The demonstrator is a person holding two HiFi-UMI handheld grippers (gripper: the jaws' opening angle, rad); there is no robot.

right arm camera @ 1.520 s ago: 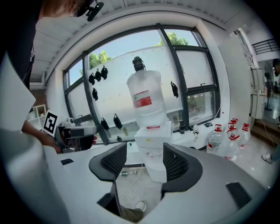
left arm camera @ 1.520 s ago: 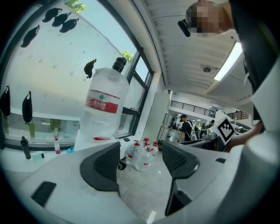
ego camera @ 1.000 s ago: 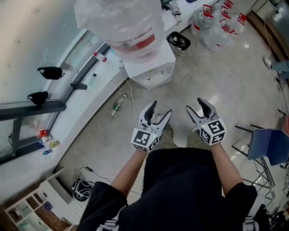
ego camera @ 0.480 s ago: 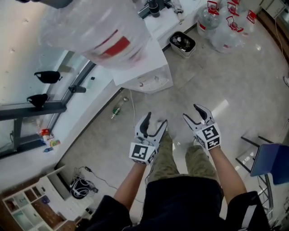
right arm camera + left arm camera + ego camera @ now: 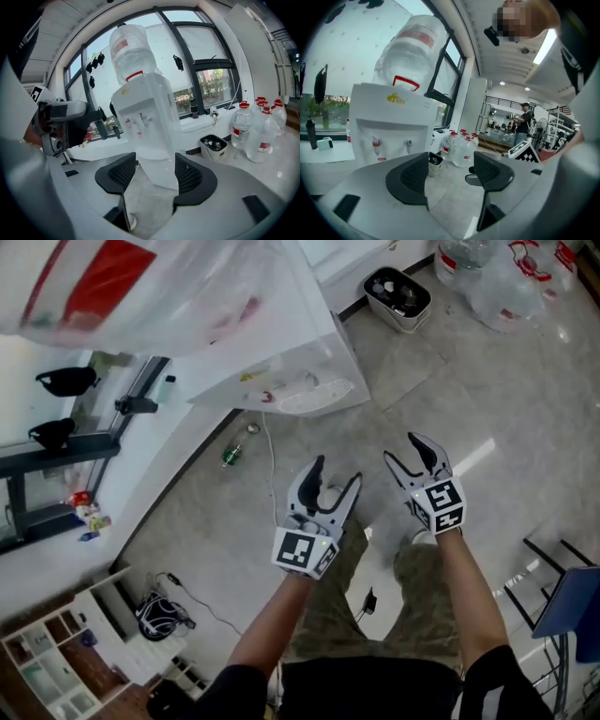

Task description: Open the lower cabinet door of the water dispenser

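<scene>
Containers first: the big clear water jug (image 5: 122, 287) sits upside down on top of the water dispenser (image 5: 281, 362), and I cannot read its fill level through the glare. At the far edge of the floor, by the wall, a grey bin (image 5: 398, 296) holds small dark bits too small to name. Just beyond it is a cluster of clear water bottles (image 5: 506, 277) with red caps and handles.

You're standing in front of the dispenser, near it but not touching. Your left tongs (image 5: 336, 474) are spread apart, with only bare floor between them. Your right tongs (image 5: 405, 451) are spread apart too. The right gripper view frames the dispenser's lower cabinet door (image 5: 157, 164) between the jaws as a plain white front, well apart from them. I cannot make out its seam or handle.

On the floor between you and the dispenser's left side lies a green bottle (image 5: 232, 455) on its side, and a thin white cable (image 5: 272, 465) trails past it toward your feet. A blue chair (image 5: 577, 601) stands at the right edge of the floor, and a small shelf unit (image 5: 56, 671) sits in the near-left corner.
</scene>
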